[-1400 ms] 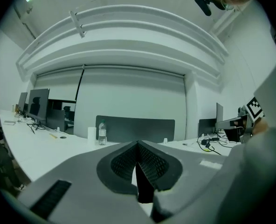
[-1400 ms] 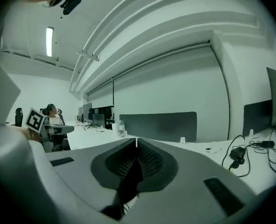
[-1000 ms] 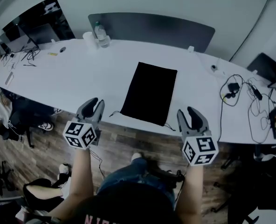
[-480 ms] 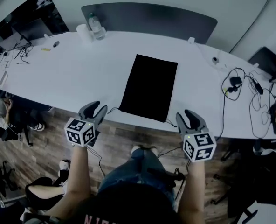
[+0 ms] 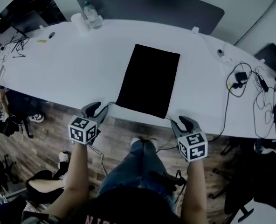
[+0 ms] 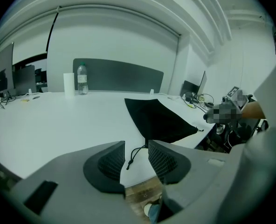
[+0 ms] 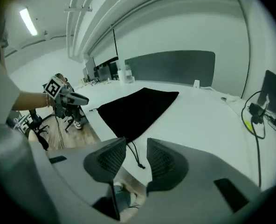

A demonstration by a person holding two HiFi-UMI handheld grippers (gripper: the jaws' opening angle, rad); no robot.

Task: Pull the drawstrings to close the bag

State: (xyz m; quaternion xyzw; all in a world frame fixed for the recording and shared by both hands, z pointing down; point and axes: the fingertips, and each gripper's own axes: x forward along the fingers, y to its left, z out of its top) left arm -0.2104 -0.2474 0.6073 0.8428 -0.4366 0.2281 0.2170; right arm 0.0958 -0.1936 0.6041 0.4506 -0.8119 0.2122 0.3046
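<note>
Our left gripper (image 6: 137, 158) had just been opening its jaws, and they stood wide apart with nothing pressed between the pads. The left drawstring (image 6: 134, 154) only showed through the gap, lying loose on the bench (image 5: 72, 69) just beyond the tips. Our right gripper (image 7: 135, 158) was likewise released. Its jaws were apart, and the right drawstring (image 7: 134, 154) lay in line with the gap but untouched.

Against the head view of a second earlier, both grippers had come down and tipped forward. The left gripper (image 5: 97, 107) now sat at the near edge of the bench, just beside the bag's left near corner. The right gripper (image 5: 187, 123) sat near the right corner, where it had hung higher and clear of the edge before.

The black bag (image 5: 149, 80) had not shifted on the bench. It lay flat in the middle, mouth toward us, one cord trailing from each near corner.

We judged this the end of the approach — both cords lined up, neither taken. The bag's mouth was not yet drawn in at all. The next move would call for a short reach forward and a clean pinch on each thin cord before any pull outward.
</note>
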